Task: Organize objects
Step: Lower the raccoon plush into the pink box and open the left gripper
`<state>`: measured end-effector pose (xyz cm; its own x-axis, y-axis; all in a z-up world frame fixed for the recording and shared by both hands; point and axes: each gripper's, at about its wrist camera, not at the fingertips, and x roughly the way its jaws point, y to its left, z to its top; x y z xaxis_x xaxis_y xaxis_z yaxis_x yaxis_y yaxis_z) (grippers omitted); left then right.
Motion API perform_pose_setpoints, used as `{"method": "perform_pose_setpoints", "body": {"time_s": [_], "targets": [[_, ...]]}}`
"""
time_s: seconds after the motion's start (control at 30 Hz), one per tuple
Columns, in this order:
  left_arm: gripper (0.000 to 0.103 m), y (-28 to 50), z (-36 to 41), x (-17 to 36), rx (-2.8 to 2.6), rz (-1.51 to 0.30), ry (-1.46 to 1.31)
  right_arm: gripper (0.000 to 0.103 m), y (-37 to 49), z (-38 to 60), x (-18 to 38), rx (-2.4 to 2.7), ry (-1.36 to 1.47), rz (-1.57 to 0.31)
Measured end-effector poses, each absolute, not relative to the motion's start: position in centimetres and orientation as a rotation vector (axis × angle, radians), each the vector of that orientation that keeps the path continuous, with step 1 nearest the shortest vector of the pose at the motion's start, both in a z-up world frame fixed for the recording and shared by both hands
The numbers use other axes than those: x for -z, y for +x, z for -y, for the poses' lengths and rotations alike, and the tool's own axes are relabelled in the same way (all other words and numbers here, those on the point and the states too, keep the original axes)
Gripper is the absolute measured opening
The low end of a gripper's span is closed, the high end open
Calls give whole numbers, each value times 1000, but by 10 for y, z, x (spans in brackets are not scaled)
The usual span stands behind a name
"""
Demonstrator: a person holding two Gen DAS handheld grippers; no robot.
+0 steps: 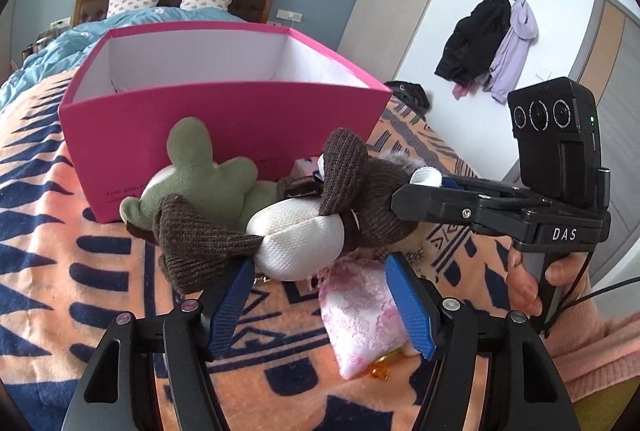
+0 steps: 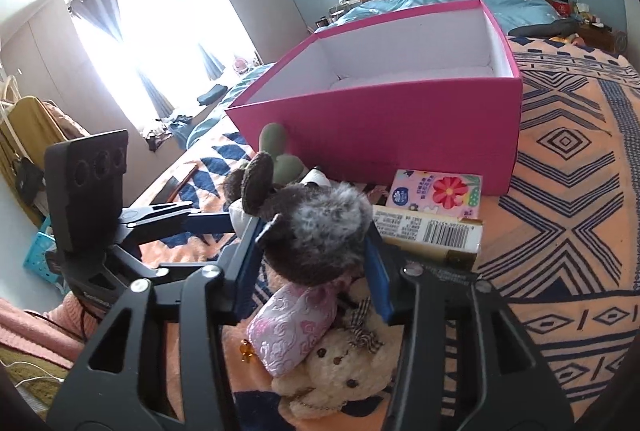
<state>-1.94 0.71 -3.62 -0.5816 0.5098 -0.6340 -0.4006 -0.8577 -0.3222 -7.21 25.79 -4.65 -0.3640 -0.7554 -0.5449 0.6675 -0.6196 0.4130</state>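
Gripping brown plush toy (image 2: pixel 312 231) at its head, your right tool (image 2: pixel 314 255) sits centre frame, pinching it. Pink box (image 2: pixel 400 135) lies straight ahead, upper centre, open. Toy's long axis runs left across your left tool (image 1: pixel 320 271), spread beneath it.

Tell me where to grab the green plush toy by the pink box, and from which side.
Grip the green plush toy by its raised lobe, coming from above. That lobe stands free against the pink box, while the brown plush toy, in the right tongs, lies over its lower right. Close sideways; the box wall blocks the back.
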Motion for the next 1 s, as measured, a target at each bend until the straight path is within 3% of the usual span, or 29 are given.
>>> {"method": "perform_pose_setpoints", "body": {"time_s": [0.47,0.77,1.0], "targets": [[69,-8,3,-33,-2528,111,-820,48,-83,-262,-5,1986,728,157],[69,-60,21,-72,-2620,44,-784,48,-137,-230,-43,1956,632,75],[69,-109,33,-71,-2649,60,-851,48,-181,-207,-35,1933,682,30]]}}
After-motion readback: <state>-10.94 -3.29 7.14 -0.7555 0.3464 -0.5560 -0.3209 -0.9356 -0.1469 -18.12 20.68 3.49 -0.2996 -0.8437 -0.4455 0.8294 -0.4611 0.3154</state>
